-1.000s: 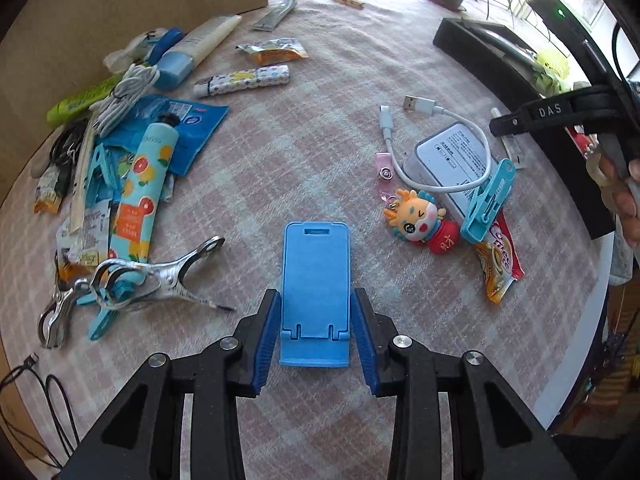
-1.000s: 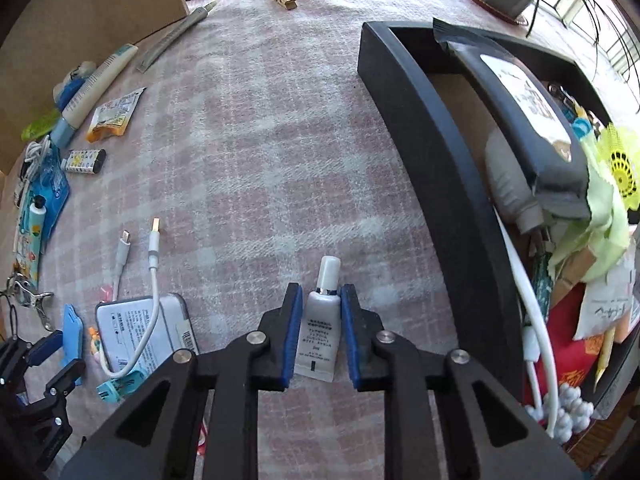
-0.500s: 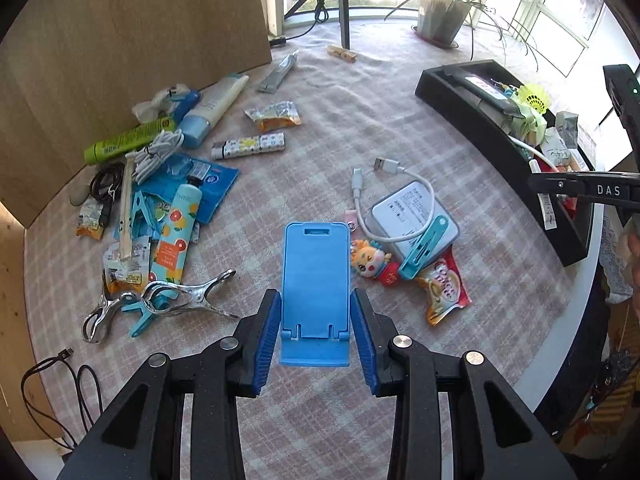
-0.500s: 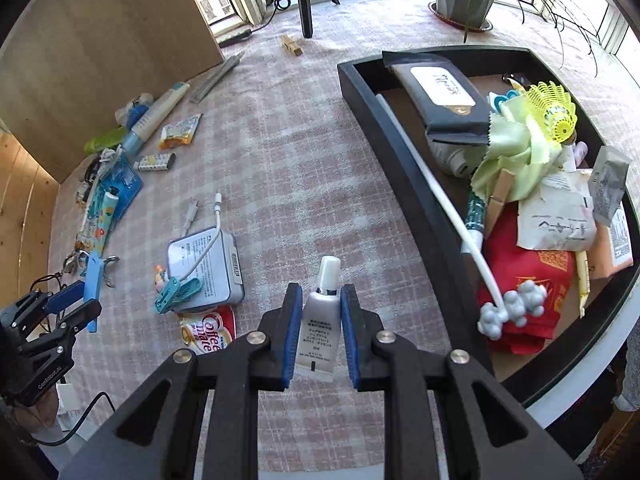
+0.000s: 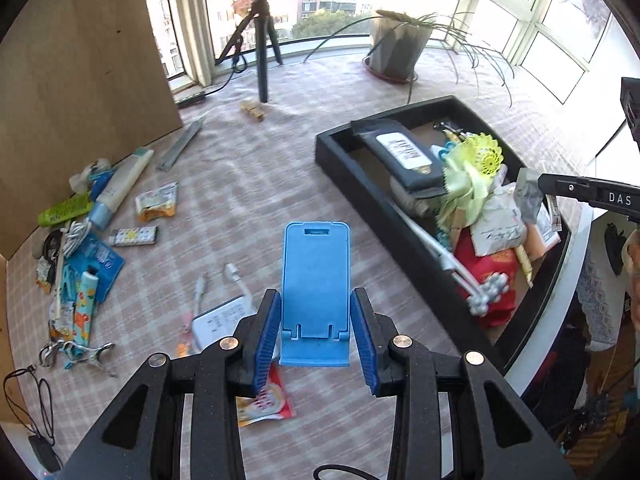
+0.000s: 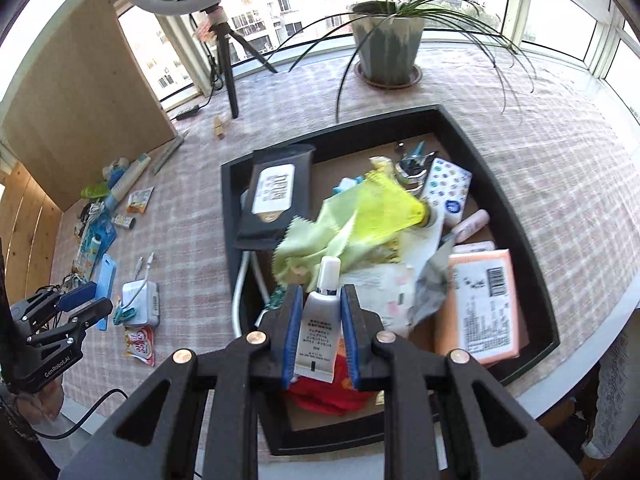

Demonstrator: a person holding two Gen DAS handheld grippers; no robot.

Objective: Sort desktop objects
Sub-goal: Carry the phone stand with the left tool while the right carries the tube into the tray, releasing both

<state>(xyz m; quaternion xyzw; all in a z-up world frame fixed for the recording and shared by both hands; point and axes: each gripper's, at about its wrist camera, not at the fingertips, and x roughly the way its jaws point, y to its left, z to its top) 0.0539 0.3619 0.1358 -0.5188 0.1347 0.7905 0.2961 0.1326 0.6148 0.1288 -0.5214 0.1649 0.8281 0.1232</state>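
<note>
The desk (image 5: 256, 184), under a checked cloth, carried a black tray (image 5: 336, 160); left of the tray lay tubes (image 5: 120, 188), a power bank (image 5: 220, 320) and clips (image 5: 76, 354); beyond it stood a plant pot (image 5: 396, 52).

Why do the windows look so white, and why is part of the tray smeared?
Left wrist view: window panes glare out white; the blue phone stand is sharp. Right wrist view: yellow-green cloth in the black tray is motion-smeared; the held tube is sharp; edges bend from fisheye.

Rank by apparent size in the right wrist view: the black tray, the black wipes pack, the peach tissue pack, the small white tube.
1. Black tray.
2-3. Black wipes pack and peach tissue pack: look alike, not ranked.
4. Small white tube, though enlarged by nearness in the right hand-held gripper.
</note>
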